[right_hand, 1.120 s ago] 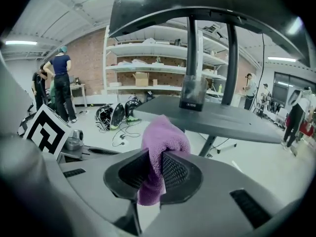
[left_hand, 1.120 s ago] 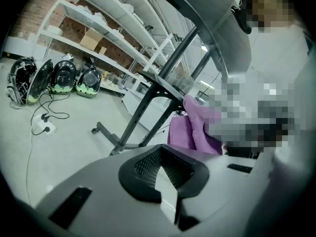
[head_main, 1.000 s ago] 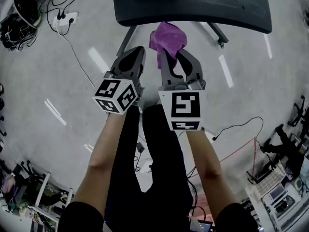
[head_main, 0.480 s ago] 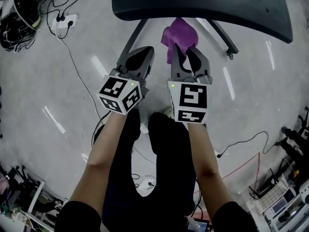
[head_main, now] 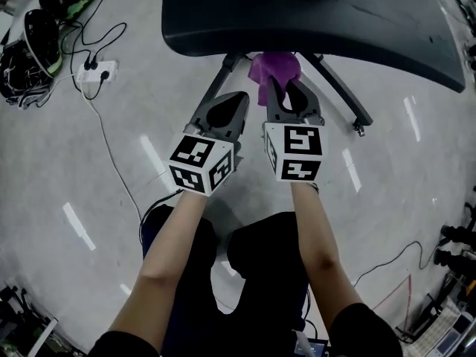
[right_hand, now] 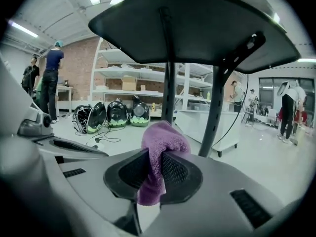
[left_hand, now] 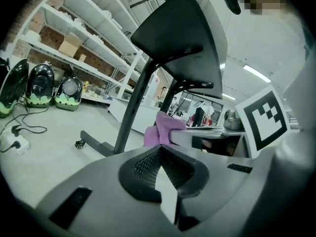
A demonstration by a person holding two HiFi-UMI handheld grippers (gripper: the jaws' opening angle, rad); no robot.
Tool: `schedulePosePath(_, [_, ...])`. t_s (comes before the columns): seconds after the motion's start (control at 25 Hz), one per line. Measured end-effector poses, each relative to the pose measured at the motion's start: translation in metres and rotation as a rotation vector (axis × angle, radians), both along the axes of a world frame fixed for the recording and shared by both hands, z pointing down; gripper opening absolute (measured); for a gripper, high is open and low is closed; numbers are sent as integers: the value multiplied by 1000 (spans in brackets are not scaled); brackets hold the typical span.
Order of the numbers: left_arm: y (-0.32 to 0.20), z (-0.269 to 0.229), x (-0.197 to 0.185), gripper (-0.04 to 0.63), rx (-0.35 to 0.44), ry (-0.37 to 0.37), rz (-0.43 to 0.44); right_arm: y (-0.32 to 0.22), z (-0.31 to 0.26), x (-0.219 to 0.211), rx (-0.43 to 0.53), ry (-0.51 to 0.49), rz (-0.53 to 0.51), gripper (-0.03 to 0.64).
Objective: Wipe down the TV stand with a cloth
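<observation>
Grey polished concrete floor (head_main: 111,199) spreads under you, with a white power strip (head_main: 97,71) and its trailing cables (head_main: 111,147) lying off to your left. Ahead stands the dark TV stand (head_main: 312,13), its broad curved top filling the upper part of the head view and 2 slanted legs (head_main: 338,88) running down beneath it, 1 ending in a small caster (head_main: 360,131).

Your right gripper (head_main: 286,93) points at the near edge of that top, its fingers clamped on the purple cloth (head_main: 274,69). The cloth bunches up above the fingertips and a tail of it hangs down between the ribbed pads. From the head view it sits just under the stand's front edge, between the 2 legs; whether it touches the stand cannot be told.

Your left gripper (head_main: 232,104) rides just beside the right one, slightly lower, aimed at the same edge. Its fingers are closed together with nothing between them.

Behind the stand, the right gripper view takes in white shelving (right_hand: 143,93) against a brick wall, a row of black-and-green pods (right_hand: 118,115) on the floor beneath it, and several people (right_hand: 49,83) standing at the room's edges.
</observation>
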State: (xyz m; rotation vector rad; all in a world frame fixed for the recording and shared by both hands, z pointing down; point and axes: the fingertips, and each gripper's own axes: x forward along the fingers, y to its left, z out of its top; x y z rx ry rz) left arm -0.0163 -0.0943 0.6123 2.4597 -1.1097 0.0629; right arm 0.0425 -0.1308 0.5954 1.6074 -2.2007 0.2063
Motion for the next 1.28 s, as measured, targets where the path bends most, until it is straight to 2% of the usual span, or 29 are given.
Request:
schedulePosePath(0.12, [-12, 12, 10, 6, -19, 0, 60, -26, 12, 1, 31, -22, -20, 74])
schedulePosePath(0.2, [-24, 13, 12, 6, -18, 28, 83, -43, 16, 0, 57, -23, -35, 74])
schedulePosePath(0.28, [-39, 10, 4, 6, 18, 34, 71, -58, 16, -3, 89, -50, -39, 74])
schedulePosePath(0.36, [-52, 12, -6, 6, 64, 5, 33, -73, 10, -3, 132, -87, -31, 74])
schedulePosePath(0.48, [-67, 17, -15, 6, 92, -21, -20, -92, -12, 0, 218, -114, -22, 74])
schedulePosePath(0.56, [-71, 15, -17, 6, 93, 7, -34, -104, -35, 0, 293, -128, -28, 74])
schedulePosePath(0.64, [-72, 11, -11, 6, 110, 39, -17, -114, -59, -2, 367, -133, -39, 74])
schedulePosePath(0.76, [-72, 12, -1, 6, 158, 14, 11, -126, -92, -7, 463, -155, -54, 74])
schedulePosePath(0.84, [-74, 13, 2, 6, 151, 23, 10, -133, -107, -11, 500, -172, -67, 74])
schedulePosePath(0.96, [-73, 7, 7, 6, 148, 53, 12, -144, -121, -16, 533, -128, -66, 74])
schedulePosePath(1.12, [-65, 6, 13, 6, 185, 0, 47, -156, -121, -17, 528, -136, -45, 74])
schedulePosePath(1.28, [-63, 3, 3, 6, 194, -8, 45, -162, -99, -20, 479, -104, -46, 74])
